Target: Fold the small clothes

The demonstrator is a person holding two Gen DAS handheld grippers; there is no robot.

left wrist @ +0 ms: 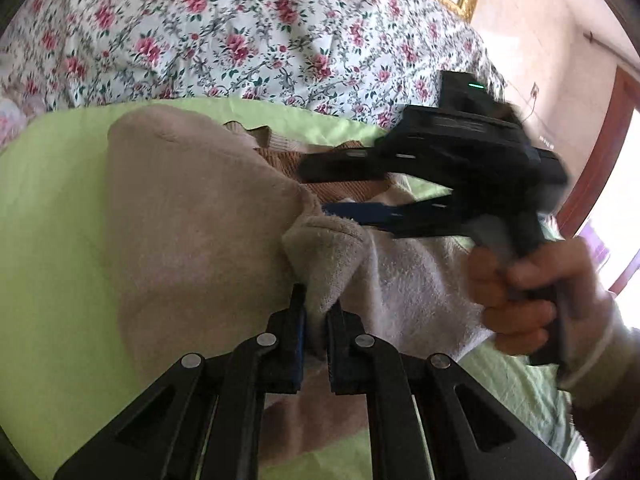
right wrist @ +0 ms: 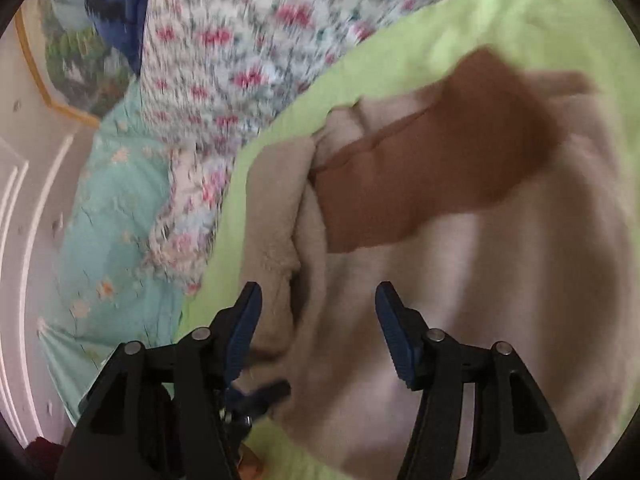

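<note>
The left tongs (left wrist: 316,312) are clamped on a bunched fold of a small beige fleece garment with a brown ribbed-knit lining (left wrist: 192,232); the fuzzy cloth is pinched tight between the two black fingers, whose blue pads barely show at the inner faces. The garment lies on a light green bed sheet (left wrist: 52,208) and spreads ahead of and to the left of these tongs, with its brown ribbed part lying further ahead, near the far edge of the cloth.

Ahead and to the right of the left tongs, the right tongs (left wrist: 320,188) hang over the garment with their fingers apart — one black finger above the brown ribbed part, the other, blue-padded, just over the raised fleece fold. A bare hand (left wrist: 516,292) with a pale cuff grips their handle. A green light glows on top of the black body.

From the right wrist view, the right tongs (right wrist: 318,300) stand wide apart with nothing between the blue pads (right wrist: 394,336). Beige fleece fills the space under and ahead of them, and a rolled edge of the garment (right wrist: 280,216) runs up past the left finger. The brown lining (right wrist: 432,160) sits ahead, slightly right. This view is blurred.

Beyond the green sheet (right wrist: 500,20), ahead of both tongs, lies a white quilt printed with pink roses (left wrist: 240,32). Left of the right tongs lies a pale teal embroidered cover (right wrist: 116,216), and beyond it a gold-framed picture (right wrist: 68,48) stands at the wall.
</note>
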